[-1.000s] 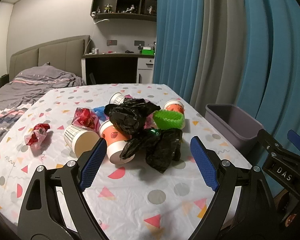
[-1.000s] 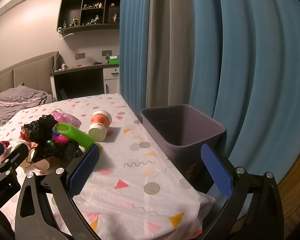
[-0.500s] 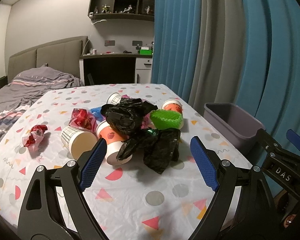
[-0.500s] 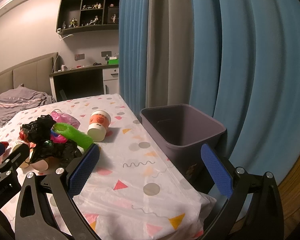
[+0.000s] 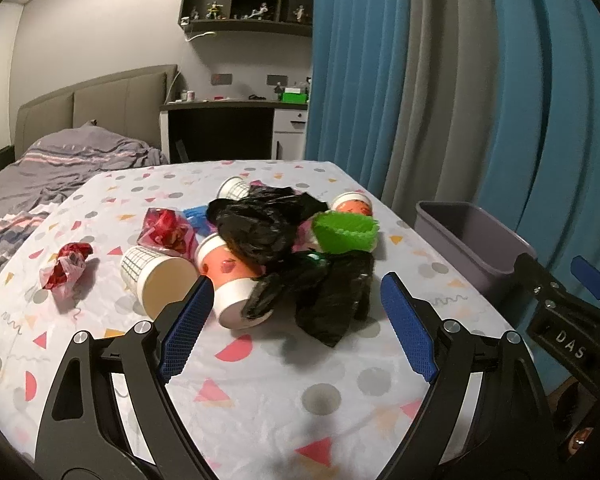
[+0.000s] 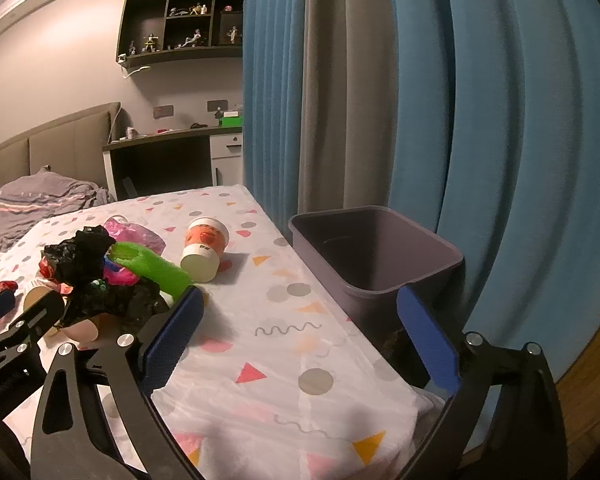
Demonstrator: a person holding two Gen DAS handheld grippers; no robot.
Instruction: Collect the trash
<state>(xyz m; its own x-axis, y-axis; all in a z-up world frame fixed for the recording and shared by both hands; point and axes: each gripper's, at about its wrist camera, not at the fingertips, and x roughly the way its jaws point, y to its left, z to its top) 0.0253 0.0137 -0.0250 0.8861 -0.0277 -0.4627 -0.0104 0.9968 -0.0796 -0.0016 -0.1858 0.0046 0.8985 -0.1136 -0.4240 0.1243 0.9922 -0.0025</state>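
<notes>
Claws both gape wide, empty: left claw (image 5: pixel 296 320) above table (image 5: pixel 260 380) facing black bags (image 5: pixel 260 224); right claw (image 6: pixel 300 332) near bin (image 6: pixel 380 256).

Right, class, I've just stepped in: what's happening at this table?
A person holds two grippers over a table of trash, and neither holds anything. The left gripper is open, facing a heap of paper cups, black bags and a green tray. The right gripper is open too, nearer the empty grey bin beside the table. Nothing is collected yet.
</notes>
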